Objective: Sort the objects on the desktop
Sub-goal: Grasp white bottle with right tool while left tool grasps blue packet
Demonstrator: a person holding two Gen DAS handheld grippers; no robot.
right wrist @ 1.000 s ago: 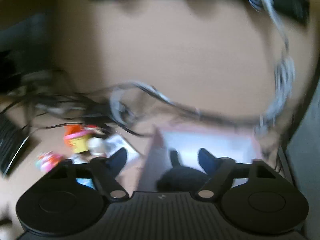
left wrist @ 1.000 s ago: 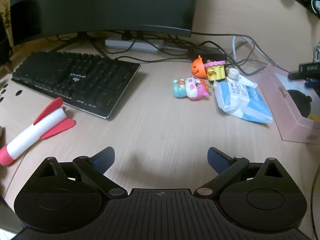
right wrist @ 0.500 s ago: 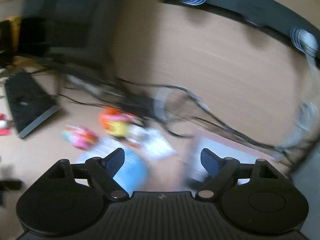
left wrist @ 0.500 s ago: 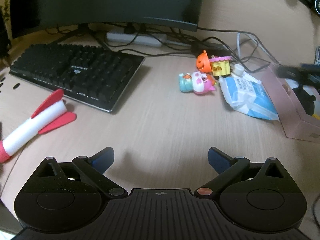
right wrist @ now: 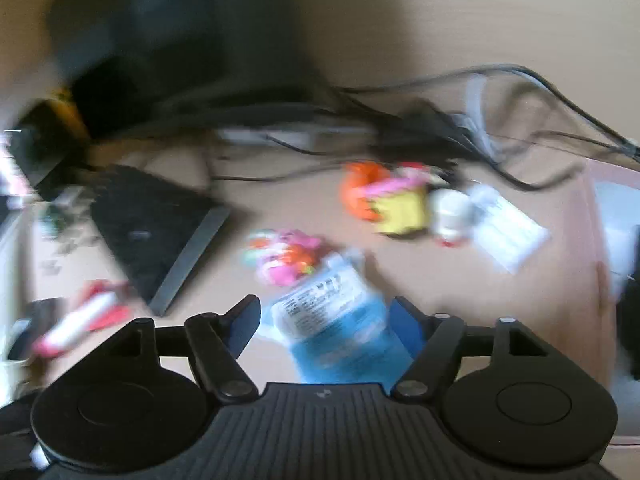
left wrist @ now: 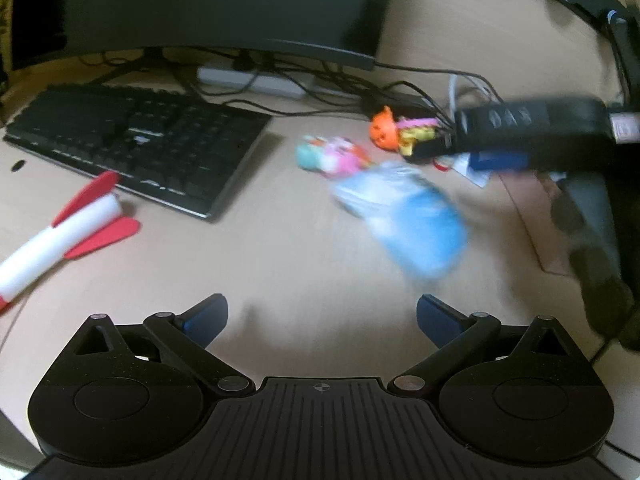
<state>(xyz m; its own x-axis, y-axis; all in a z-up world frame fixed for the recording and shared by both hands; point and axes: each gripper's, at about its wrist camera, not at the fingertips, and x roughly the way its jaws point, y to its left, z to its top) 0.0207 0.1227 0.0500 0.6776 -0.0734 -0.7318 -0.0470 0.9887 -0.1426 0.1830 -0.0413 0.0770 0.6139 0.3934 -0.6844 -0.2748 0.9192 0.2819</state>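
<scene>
My right tool has just been closing, its jaws around the blue-and-white packet on the table, though blur hides whether they press it. My left tool hangs spread and empty. Farther off, the small toys are smeared.

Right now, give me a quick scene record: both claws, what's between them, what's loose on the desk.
left claw: open, nothing between the jaws, over bare desk
right claw: jaws have just been closing; blue pack between them, contact too blurred to tell
loose toys: pink toy, orange pumpkin, yellow toy, all beyond the pack
far side: red and white rocket near the black keyboard
</scene>
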